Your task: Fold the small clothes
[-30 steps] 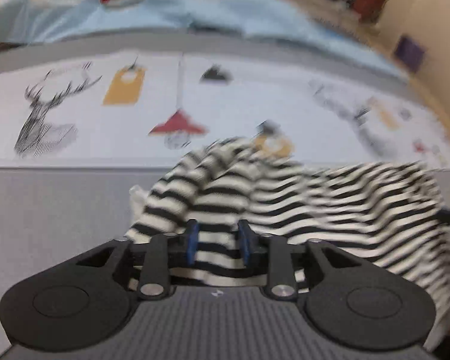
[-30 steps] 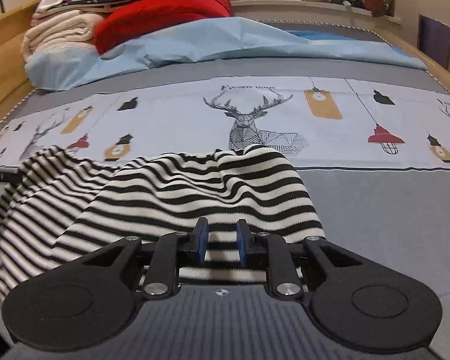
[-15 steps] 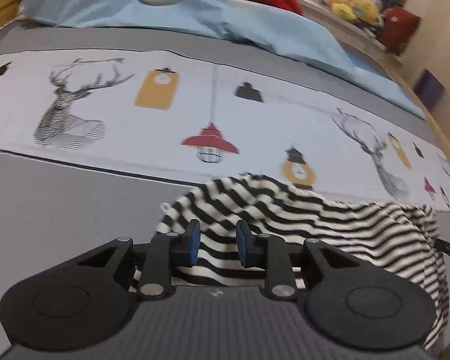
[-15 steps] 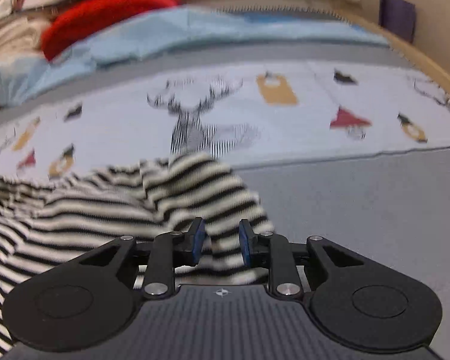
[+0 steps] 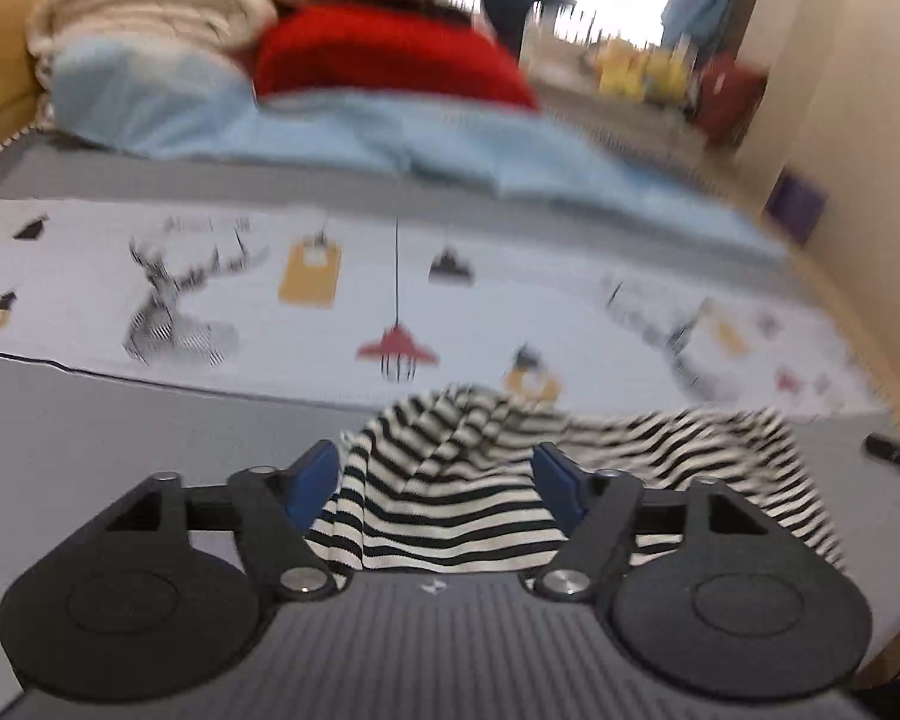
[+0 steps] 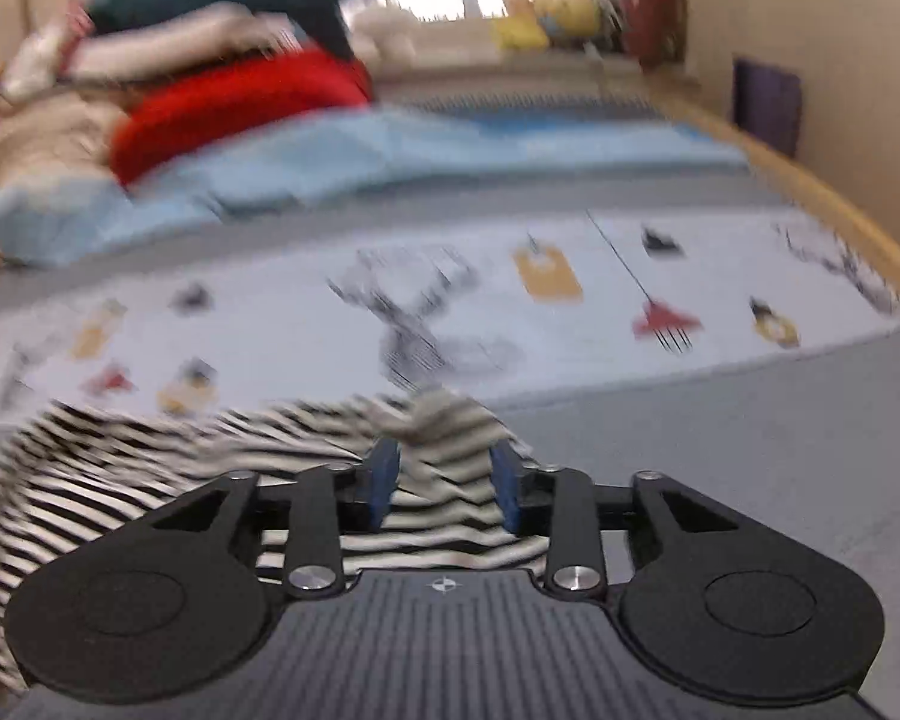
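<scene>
Striped black-and-white garment (image 5: 450, 504) lies bunched on the grey part of the bed cover (image 5: 120, 450), at the near edge of the pale printed band (image 5: 510, 288) with deer, lanterns and tags. From the left wrist camera, the left gripper (image 5: 438, 483) has just been opening: its blue pads (image 5: 315, 480) stand wide apart with a raised fold of the garment between them, and the cloth does not look pinched. From the right wrist camera, the right gripper (image 6: 444, 480) has also just been opening; its pads (image 6: 384, 477) stand partly apart around a hump of the same garment (image 6: 438, 450), close beside the cloth without clearly pressing it. Both views are blurred. At the far end of the bed lie a light blue quilt (image 5: 390, 138), a red blanket (image 5: 384, 54) and cream folded bedding (image 5: 150, 6).
</scene>
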Demonstrator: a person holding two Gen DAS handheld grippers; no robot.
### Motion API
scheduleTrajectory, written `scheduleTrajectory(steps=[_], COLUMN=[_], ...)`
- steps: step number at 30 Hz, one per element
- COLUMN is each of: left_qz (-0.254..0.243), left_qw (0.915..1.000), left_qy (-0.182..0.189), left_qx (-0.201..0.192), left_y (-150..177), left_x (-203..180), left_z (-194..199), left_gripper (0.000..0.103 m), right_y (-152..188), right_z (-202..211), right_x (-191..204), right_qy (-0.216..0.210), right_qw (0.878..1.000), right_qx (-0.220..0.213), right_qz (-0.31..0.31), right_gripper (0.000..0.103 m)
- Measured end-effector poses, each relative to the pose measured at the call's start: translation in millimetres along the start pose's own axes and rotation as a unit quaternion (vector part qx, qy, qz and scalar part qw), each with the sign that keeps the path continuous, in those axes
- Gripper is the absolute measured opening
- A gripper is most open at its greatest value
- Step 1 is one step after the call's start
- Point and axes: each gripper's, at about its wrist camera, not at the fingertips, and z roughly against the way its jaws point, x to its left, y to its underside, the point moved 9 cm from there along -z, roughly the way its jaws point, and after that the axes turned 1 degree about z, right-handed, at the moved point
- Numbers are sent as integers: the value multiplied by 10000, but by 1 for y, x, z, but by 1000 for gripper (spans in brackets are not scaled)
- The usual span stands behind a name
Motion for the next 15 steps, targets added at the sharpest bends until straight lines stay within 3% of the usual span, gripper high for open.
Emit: scheduleTrajectory(steps=[3,5,6,7,11,15], left_qz=[413,567,628,629,292,487], left_qw=[9985,9965,9967,9971,9963,9969], left_qy=[149,47,-77,-144,-451,-358], left_qx=[-321,-610,-509,-409,-670,-502], left_y=[5,19,23,26,23,22], left_x=[10,20,26,30,42,56], left_z=[39,55,56,56,73,78], left_gripper=[83,83,82,82,83,83], right_y=[0,10,16,22,53,75], right_z=[39,57,62,65,64,59], right_x=[28,49,59,68,116,174], right_qy=[-209,-340,-372,-386,-643,-926], right_qw=[9991,9983,9981,9981,9977,9944], right_qx=[-381,-470,-489,-478,-131,64], right_qz=[-8,-14,4,43,159,502], right_gripper=[50,50,50,50,50,49])
